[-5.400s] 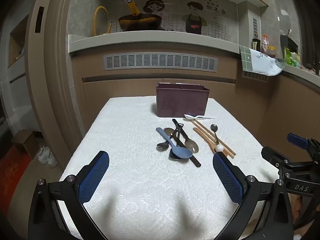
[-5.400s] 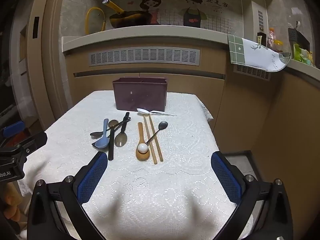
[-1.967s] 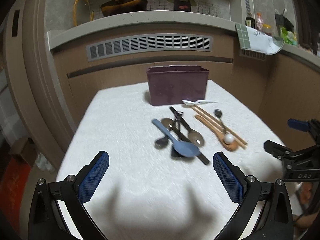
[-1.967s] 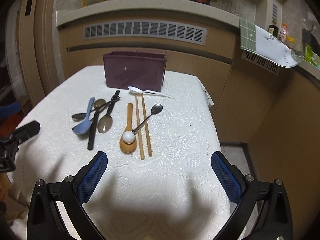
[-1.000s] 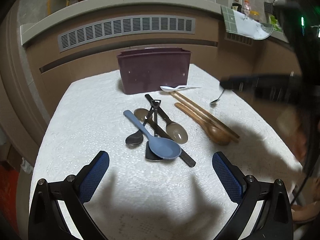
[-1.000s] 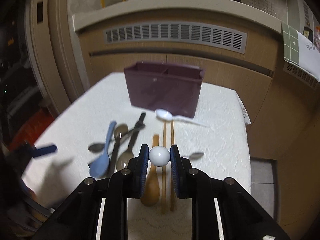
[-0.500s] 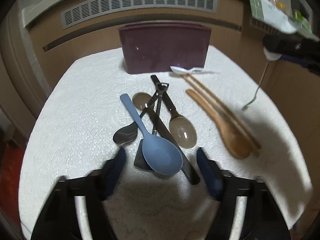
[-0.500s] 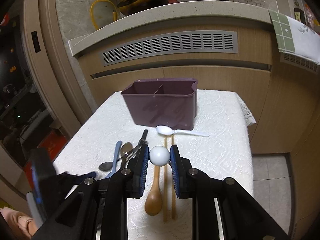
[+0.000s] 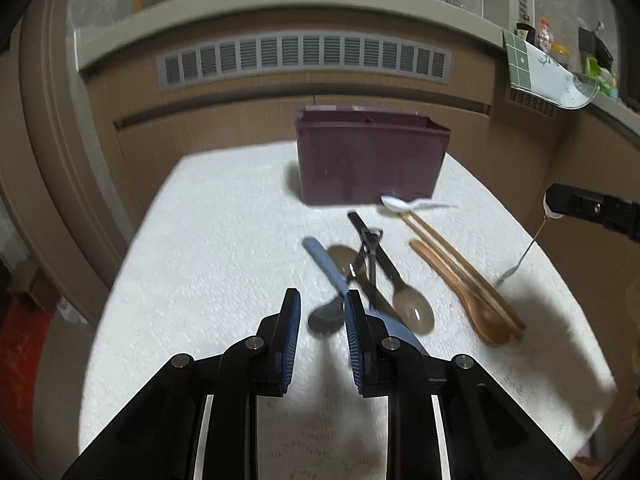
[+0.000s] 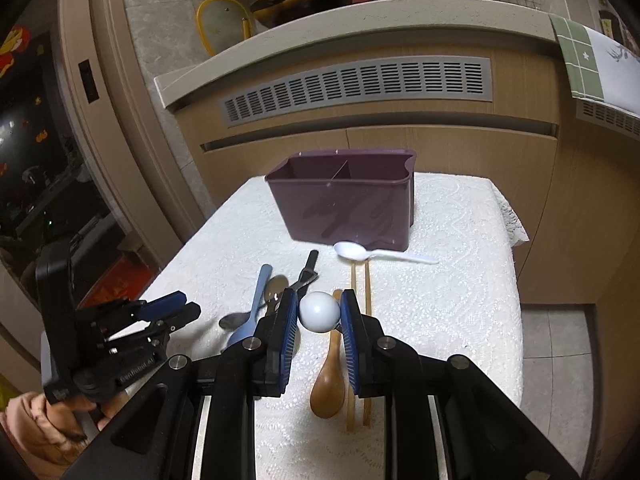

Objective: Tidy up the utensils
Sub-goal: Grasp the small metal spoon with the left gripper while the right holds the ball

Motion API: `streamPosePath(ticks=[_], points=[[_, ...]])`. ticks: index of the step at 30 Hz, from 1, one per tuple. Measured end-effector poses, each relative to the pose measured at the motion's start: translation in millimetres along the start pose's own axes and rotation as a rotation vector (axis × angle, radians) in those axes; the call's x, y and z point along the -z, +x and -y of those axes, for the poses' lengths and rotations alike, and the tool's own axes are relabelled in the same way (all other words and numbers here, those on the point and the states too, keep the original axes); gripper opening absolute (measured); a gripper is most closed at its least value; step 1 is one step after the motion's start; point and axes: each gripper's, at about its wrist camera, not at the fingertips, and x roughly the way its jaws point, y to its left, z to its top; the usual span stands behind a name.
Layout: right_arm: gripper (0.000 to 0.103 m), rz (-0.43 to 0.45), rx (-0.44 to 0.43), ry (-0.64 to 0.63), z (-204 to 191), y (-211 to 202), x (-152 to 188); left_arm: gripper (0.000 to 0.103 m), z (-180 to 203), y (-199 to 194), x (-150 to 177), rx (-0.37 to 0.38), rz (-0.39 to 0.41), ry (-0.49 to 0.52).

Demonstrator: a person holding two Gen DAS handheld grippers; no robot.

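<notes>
A dark purple two-compartment organizer [image 10: 340,204] stands upright near the surface's far edge, with a white plastic spoon [image 10: 376,254], chopsticks [image 10: 360,280], a wooden spoon [image 10: 330,376], a blue spoon [image 10: 252,304] and metal spoons [image 9: 412,312] scattered before it.

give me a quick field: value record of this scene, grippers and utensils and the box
right hand-held gripper: shut on the white ball end of a thin metal spoon, lifted off the table
left hand-held gripper: fingers close together with a gap, nothing visibly between them, low beside the light blue plastic spoon
container: dark purple plastic box with a divider, no utensils seen inside
on the white lace tablecloth: wooden spoon, wooden chopsticks, white plastic spoon, clear brownish spoon, black utensils
</notes>
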Motion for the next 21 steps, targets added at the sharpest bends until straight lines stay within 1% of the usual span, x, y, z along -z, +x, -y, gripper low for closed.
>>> streamPosePath(ticks=[3, 4, 5, 7, 10, 13, 15, 16, 17, 18, 21], points=[[0.02, -0.024, -0.024, -0.003, -2, 3, 5, 0.026, -2, 9, 7, 0.035, -0.043, 0.003], [0.02, -0.027, -0.023, -0.006, -2, 3, 5, 0.031, -1, 13, 9, 0.038, -0.061, 0.003], [0.02, -0.027, -0.017, -0.01, -3, 2, 6, 0.042, -3, 21, 11, 0.04, -0.089, 0.005], [0.02, -0.027, -0.018, -0.008, -3, -1, 6, 0.051, -1, 29, 15, 0.038, -0.111, 0.019], [0.02, -0.036, -0.04, 0.011, 0, -3, 5, 0.051, 1, 38, 19, 0.03, -0.118, 0.046], [0.02, -0.042, -0.033, 0.015, -1, 0, 5, 0.051, 4, 54, 16, 0.016, -0.139, 0.075], [0.02, -0.045, -0.027, 0.01, -3, 1, 4, 0.05, 4, 61, 13, -0.002, -0.127, 0.09], [0.02, -0.046, -0.023, 0.004, -4, 1, 5, 0.046, 4, 62, 12, 0.002, -0.124, 0.095], [0.02, -0.048, -0.02, -0.001, -6, 2, 5, 0.035, 5, 62, 11, 0.01, -0.119, 0.107], [0.02, -0.051, -0.019, -0.003, -6, 2, 4, 0.029, 4, 63, 10, 0.018, -0.115, 0.115], [0.02, -0.055, -0.015, -0.003, -8, 2, 1, 0.029, 1, 56, 8, 0.028, -0.085, 0.117]])
